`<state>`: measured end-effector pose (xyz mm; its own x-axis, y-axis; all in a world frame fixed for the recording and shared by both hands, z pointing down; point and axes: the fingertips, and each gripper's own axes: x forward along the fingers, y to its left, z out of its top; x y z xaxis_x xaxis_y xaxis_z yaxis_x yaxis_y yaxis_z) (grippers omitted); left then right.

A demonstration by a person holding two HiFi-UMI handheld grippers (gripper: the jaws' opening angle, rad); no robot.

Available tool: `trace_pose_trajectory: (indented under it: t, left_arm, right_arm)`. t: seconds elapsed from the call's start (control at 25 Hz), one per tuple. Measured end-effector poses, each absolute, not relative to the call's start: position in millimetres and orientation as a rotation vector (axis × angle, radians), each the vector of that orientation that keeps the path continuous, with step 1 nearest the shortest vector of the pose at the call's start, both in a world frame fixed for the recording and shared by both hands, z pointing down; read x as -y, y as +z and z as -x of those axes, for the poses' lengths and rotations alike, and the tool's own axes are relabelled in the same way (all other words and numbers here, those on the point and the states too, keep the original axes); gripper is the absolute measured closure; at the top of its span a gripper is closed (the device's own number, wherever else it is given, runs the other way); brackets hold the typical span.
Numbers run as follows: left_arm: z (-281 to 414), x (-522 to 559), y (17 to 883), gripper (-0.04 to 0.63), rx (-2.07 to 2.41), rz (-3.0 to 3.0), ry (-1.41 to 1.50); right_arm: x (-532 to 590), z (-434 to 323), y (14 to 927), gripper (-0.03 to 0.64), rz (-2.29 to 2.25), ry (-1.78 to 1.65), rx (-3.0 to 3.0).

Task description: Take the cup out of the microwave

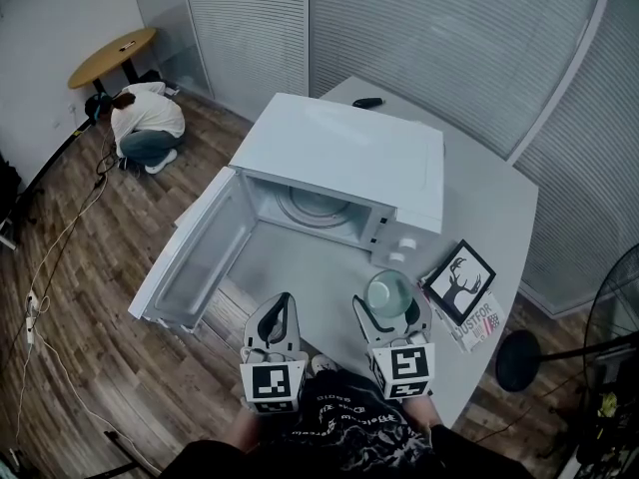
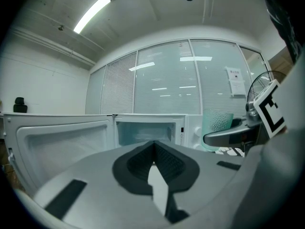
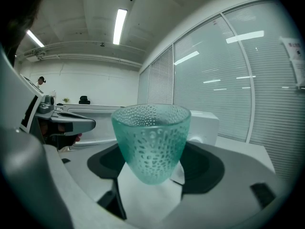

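Right claw [image 1: 390, 307] grips cup [image 1: 388, 291] beside framed picture [image 1: 460, 281], before open microwave [image 1: 349, 153].

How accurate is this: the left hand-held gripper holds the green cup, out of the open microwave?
One error: the right hand-held gripper holds the green cup, as the right gripper view shows. It is out of the open microwave.
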<state>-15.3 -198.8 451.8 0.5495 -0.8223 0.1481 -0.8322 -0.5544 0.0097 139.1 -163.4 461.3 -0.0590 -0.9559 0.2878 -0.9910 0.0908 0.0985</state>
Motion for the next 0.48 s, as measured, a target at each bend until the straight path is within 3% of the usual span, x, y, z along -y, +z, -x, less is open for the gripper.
trace_pose_trajectory:
  t: [0.48]
  left_arm:
    - [17.9, 203.8, 452.3, 0.591, 1.459, -2.69, 0.195]
  right_arm:
    - [171.1, -134.8, 463.6, 0.259, -1.912, 0.176, 2.108]
